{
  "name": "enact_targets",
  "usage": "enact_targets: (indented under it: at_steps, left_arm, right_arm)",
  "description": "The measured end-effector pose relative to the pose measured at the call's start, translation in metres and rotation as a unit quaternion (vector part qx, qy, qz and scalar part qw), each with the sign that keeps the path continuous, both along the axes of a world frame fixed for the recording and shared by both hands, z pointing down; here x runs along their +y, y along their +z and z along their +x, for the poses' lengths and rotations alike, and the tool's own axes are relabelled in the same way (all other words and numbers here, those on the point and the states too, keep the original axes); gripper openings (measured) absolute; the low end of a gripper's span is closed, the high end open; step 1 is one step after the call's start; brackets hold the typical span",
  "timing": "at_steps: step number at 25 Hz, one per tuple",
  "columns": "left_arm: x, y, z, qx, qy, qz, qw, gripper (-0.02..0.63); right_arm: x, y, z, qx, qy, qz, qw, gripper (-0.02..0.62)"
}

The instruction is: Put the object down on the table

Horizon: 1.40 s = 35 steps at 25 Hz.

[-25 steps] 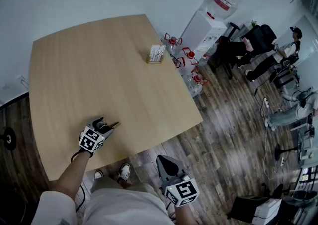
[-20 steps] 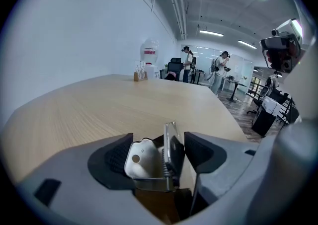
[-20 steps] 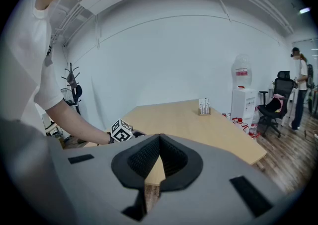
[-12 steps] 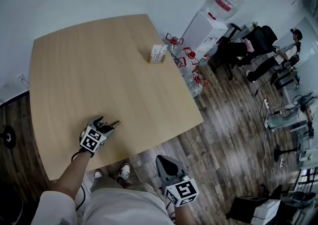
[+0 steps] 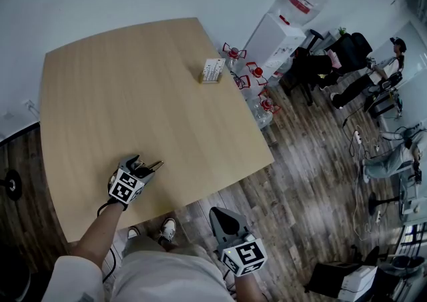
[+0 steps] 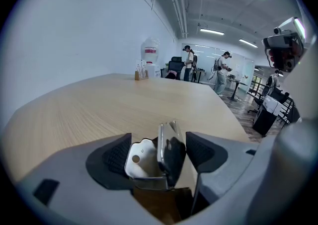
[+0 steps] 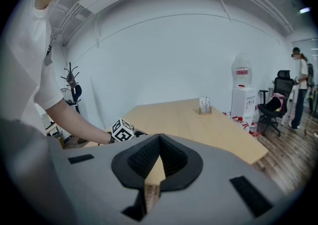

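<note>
We see the left gripper [image 5: 148, 165] low over the bench [image 5: 133, 87] near its front edge, its jaws just opening wide with the metal object [image 6: 145, 162] between them, while the right gripper [image 5: 220, 216] hangs off the bench, jaws together.

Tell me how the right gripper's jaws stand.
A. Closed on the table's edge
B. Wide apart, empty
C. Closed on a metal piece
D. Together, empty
D: in the right gripper view the right gripper's jaws meet at their tips with nothing between them, and the head view shows it held off the table.
</note>
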<state>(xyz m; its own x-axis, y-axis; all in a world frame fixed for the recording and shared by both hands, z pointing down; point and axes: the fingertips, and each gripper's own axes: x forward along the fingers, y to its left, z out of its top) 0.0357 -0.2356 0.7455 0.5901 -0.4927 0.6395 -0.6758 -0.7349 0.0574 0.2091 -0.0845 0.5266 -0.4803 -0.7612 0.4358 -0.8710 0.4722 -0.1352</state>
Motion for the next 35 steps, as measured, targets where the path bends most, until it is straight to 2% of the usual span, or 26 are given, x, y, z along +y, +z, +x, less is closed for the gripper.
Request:
enact_targets:
  at_steps: [25,35]
  left_arm:
    - [0.003,0.005,-0.003,-0.008,0.009,-0.030,0.9995,0.342]
    - [0.001,-0.002,-0.010,0.002,-0.005,-0.016,0.9999,0.342]
  right_arm:
    - [0.007,0.000,-0.010,0.004,0.004,-0.002,1.000,-0.002]
    - [0.017,-0.005,-0.012,0.007,0.011,0.003,1.000,-0.002]
